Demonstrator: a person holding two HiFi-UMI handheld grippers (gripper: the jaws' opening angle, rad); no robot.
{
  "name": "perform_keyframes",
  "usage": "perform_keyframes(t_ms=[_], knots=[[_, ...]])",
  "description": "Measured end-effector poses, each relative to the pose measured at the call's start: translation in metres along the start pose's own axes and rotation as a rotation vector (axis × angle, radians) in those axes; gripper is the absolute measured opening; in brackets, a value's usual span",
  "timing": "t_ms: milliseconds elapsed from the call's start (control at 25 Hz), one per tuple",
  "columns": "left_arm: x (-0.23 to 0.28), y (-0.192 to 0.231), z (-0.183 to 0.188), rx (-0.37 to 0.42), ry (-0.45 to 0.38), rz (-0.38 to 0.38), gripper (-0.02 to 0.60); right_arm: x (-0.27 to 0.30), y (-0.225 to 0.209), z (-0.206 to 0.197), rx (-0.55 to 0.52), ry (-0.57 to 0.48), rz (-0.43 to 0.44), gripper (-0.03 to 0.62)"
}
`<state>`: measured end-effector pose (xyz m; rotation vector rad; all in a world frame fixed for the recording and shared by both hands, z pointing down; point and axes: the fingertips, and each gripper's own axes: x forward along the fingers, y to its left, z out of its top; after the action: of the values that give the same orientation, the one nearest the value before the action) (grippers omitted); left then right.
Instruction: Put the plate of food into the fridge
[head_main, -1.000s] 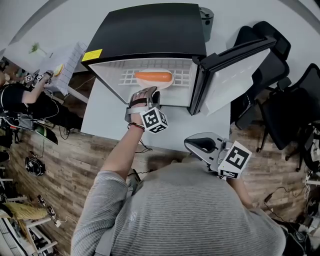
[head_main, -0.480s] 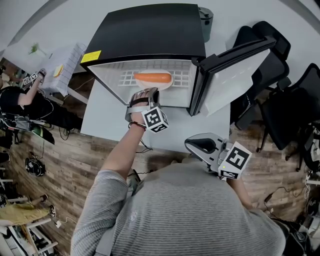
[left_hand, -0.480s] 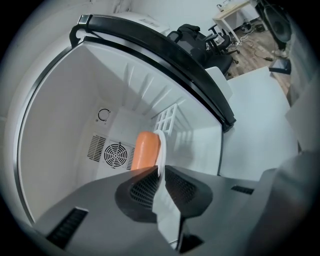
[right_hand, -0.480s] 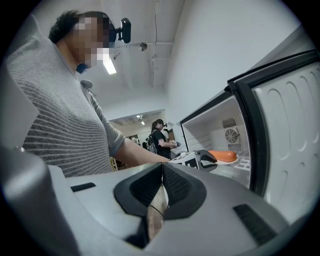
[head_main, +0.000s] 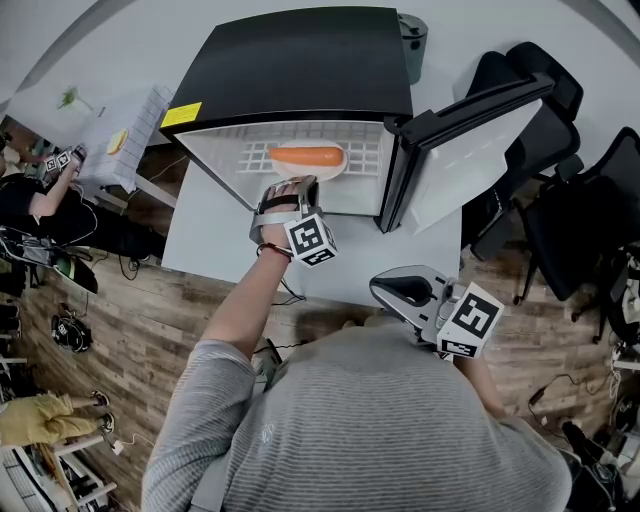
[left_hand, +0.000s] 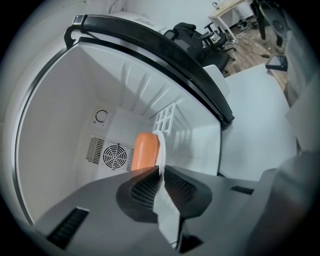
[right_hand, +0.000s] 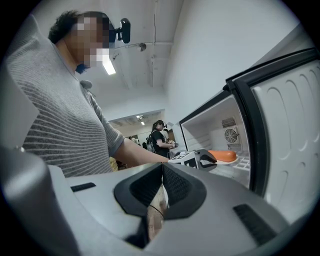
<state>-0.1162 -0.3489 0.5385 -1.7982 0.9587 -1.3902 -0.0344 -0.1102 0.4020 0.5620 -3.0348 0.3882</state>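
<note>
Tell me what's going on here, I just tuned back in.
A person is loading the open fridge. The left gripper reaches inside. Its jaws have just been closing and pinch the rim of the plate, which sits on the wire shelf with an orange piece of food on it. The right gripper is held back by the person's body, jaws together and empty. The door stands open.

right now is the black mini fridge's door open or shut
Open: the door stands swung out at right, baring the white interior, where the white plate of orange food sits.
</note>
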Motion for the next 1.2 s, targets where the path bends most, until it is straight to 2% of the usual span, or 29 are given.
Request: perform_keyframes(t_ms=[240, 680, 1200], knots=[[0.009, 0.003, 0.001, -0.006, 0.009, -0.015, 0.04, 0.001, -0.002, -0.001, 0.004, 0.003, 0.004, 0.014], [0.03, 0.017, -0.012, -0.036, 0.075, -0.052, 0.041, -0.001, -0.008, 0.0, 0.012, 0.001, -0.01, 0.014], [0.035, 0.021, -0.008, -0.031, 0.049, -0.035, 0.04, -0.002, -0.013, -0.002, 0.018, -0.001, -0.023, 0.014]])
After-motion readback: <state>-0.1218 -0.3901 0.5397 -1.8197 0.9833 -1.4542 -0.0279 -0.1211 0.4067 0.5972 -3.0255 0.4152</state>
